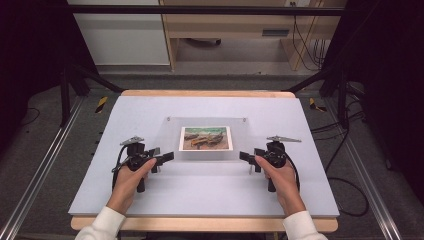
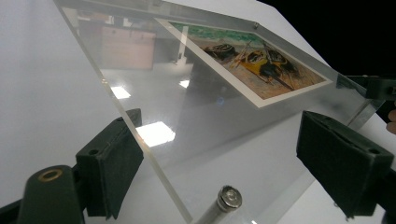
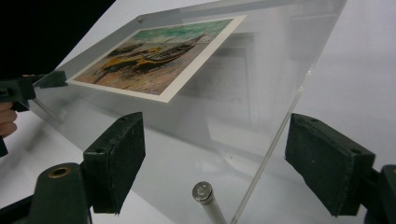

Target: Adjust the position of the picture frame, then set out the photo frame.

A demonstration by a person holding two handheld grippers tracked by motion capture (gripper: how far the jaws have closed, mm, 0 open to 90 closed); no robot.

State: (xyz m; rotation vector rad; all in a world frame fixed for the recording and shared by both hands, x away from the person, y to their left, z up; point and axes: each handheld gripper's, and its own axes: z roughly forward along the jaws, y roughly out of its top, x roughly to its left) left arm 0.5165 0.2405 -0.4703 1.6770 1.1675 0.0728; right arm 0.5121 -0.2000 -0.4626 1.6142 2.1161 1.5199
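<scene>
The acrylic frame sits near the middle of the pale grey surface, lifted off it on short metal standoff posts, and both grippers have been brought to its near corners. The left gripper has its jaws spread, one on each side of the clear panel's edge, as the left gripper view shows; the pads do not look to press on the panel, so I judge it released and not yet gripping. The right gripper is in the same posture at the opposite corner, jaws wide with the panel edge passing between them. So the approach looks done, and closing on the frame and any lifting or moving of it seem to be what is left. The frame is a flat rectangular sheet of clear, glossy plastic with sharp polished edges; it reflects room furniture and ceiling lights. Small screws mark its far corners. Under the sheet lies a print with a white border, a painted-looking scene of boats on sand in yellows, browns and green. The gripper pads are matte black blocks, slightly rough in texture. The surface is smooth and matte over a wooden tabletop.
</scene>
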